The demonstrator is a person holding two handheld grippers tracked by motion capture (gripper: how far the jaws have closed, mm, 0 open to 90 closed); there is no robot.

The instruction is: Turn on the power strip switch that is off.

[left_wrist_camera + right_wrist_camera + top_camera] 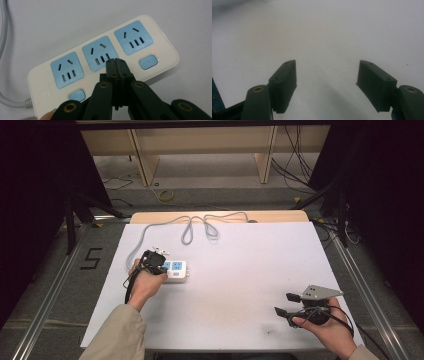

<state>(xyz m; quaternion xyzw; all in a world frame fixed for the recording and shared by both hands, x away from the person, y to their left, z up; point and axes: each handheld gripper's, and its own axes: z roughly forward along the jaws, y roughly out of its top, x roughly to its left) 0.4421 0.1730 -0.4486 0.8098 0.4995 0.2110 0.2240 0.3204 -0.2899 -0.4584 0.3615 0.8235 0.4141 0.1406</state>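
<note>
Far left of white table sheet (pixel 240 285): grey cable (pixel 190 227) looped toward back edge, run down to power strip (pixel 175 271). Strip flat on sheet, left of centre, near front-left quarter.

Left gripper (pixel 159 261) poised over strip, held in left hand (pixel 145 282). In left gripper view, jaws pressed together, nothing between them; closed tip (pixel 117 62) set above middle blue socket (pixel 100 53), close by missing middle switch position. Contact with casing not certain from these angles. Blue switch (pixel 148 62) seen at one end, another blue switch (pixel 77 95) at other end, small red lamp (pixel 83 84) lit near it. Likely step judged: closed tip used as poker on a button, not a grasp.

Handling, judged: strip rigid plastic shell, light, smooth and glossy, so apt to skate on sheet under sideways push. Cable stiffish, would tug and swing body if lifted by one end. Best hold across short width of casing, at mid-length, jaws on long side walls; sockets and buttons avoided. For pressing, straight down only, to keep strip from sliding.

Far right: right gripper (pixel 288 304) low over bare sheet near front-right corner, well apart from strip. Jaws spread wide in right gripper view (pixel 327 82), empty. Grey plate (pixel 320 292) on top.
</note>
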